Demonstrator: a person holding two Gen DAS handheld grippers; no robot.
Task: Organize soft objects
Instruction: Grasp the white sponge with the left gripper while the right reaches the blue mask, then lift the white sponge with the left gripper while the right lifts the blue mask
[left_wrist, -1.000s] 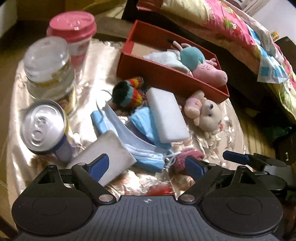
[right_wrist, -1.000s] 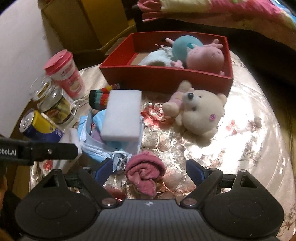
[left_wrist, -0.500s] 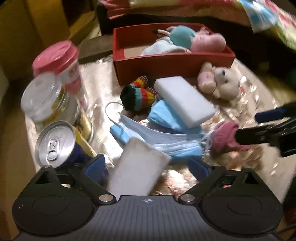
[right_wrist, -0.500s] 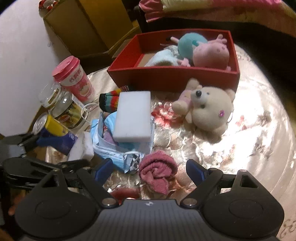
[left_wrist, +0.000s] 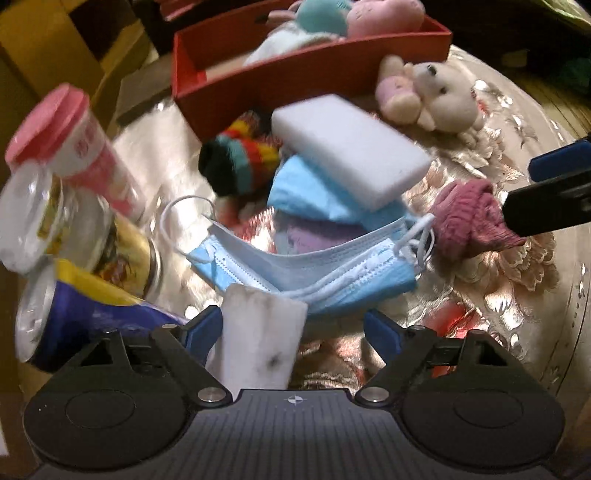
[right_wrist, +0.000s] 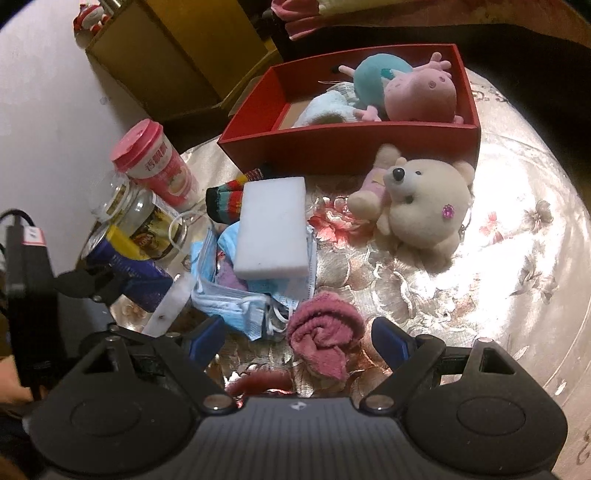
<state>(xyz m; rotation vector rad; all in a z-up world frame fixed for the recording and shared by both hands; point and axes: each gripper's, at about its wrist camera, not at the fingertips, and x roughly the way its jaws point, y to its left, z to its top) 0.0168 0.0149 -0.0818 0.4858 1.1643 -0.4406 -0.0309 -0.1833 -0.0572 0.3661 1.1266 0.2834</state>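
My left gripper (left_wrist: 293, 328) is open around a dirty white sponge (left_wrist: 258, 339) lying between its fingers, touching the left one. My right gripper (right_wrist: 295, 338) is open around a rolled pink sock (right_wrist: 325, 347), also in the left wrist view (left_wrist: 469, 225). A clean white sponge (right_wrist: 273, 229) lies on blue face masks (right_wrist: 236, 306). A striped sock (right_wrist: 223, 201), a cream teddy bear (right_wrist: 424, 206) and a red box (right_wrist: 347, 147) holding plush toys (right_wrist: 413, 92) lie beyond.
A pink-lidded cup (right_wrist: 155, 166), a glass jar (right_wrist: 136, 218) and a blue-yellow can (right_wrist: 125, 266) stand at the table's left edge, close to my left gripper. A yellow cabinet (right_wrist: 166, 55) stands behind. The round table (right_wrist: 517, 258) has a shiny floral cloth.
My left gripper has swung left and lowered, so the dirty white sponge now sits between its fingers. My right gripper has drawn back slightly; the pink sock stays between its fingers.
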